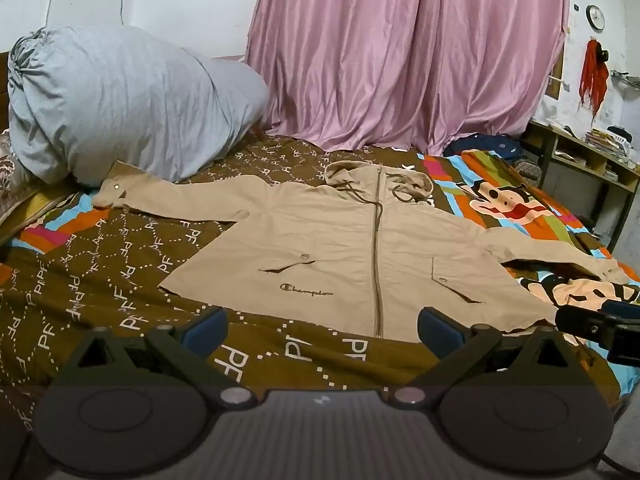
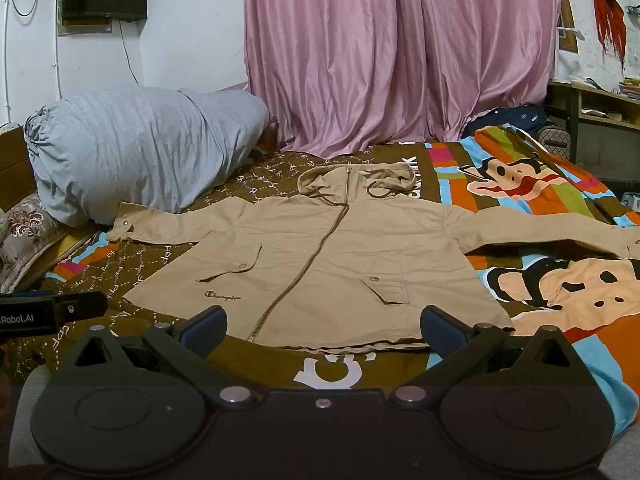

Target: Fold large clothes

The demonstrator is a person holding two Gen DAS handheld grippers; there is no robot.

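A tan hooded zip jacket (image 1: 344, 248) lies flat and front-up on the bed, sleeves spread to both sides, hood toward the curtain. It also shows in the right wrist view (image 2: 320, 264). My left gripper (image 1: 322, 330) is open and empty, just short of the jacket's hem near the zip. My right gripper (image 2: 324, 330) is open and empty, at the hem right of the zip. The right gripper's body shows at the left wrist view's right edge (image 1: 600, 324); the left gripper's body shows at the right wrist view's left edge (image 2: 48, 312).
The bed has a brown patterned cover (image 1: 100, 280) with cartoon prints on the right (image 2: 560, 288). A big grey bundle (image 1: 120, 100) lies at the back left. A pink curtain (image 1: 400, 48) hangs behind. A wooden shelf (image 1: 588, 160) stands at right.
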